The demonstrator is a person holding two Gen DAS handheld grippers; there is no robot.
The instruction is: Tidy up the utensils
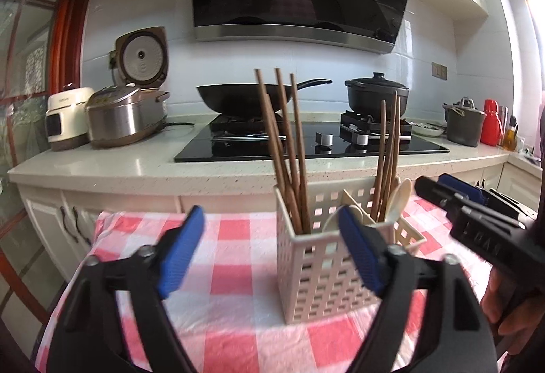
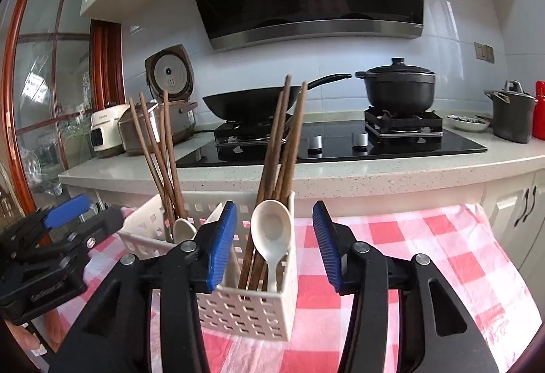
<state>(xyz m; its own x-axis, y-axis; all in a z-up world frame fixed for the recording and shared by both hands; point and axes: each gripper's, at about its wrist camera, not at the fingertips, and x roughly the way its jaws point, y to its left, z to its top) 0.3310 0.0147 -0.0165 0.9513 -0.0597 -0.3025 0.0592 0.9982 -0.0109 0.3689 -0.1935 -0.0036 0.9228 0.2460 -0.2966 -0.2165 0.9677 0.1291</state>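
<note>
Utensil caddy [image 2: 250, 308]: a cream perforated plastic holder with compartments, at lower centre of both views, standing on the red-and-white checked cloth [image 2: 408, 257].
Chopsticks [image 1: 289, 148]: brown wooden sticks in two bunches, one in each end compartment, leaning upright and fanned apart at the tips.
Spoons: a cream spoon [image 2: 271, 233] stands bowl-up in the end compartment nearest the right wrist camera; a second spoon bowl [image 2: 183, 227] shows in a compartment further left.
Left gripper [image 1: 272, 248]: fingers spread wide, holding nothing; in its own view the right pad [image 1: 357, 250] overlaps the caddy's rim, contact not clear.
Right gripper [image 2: 274, 245]: fingers apart and empty, the spoon framed in the gap between them.
Stage: sorting looks largely done, though I cannot see loose utensils on the cloth.
Risk: the tall, leaning chopsticks make the light caddy top-heavy; a nudge from either pad could tip it or slide it on the cloth.
Risk: closing on the rounded spoon bowl could make it slip and knock the chopsticks beside it.
</note>
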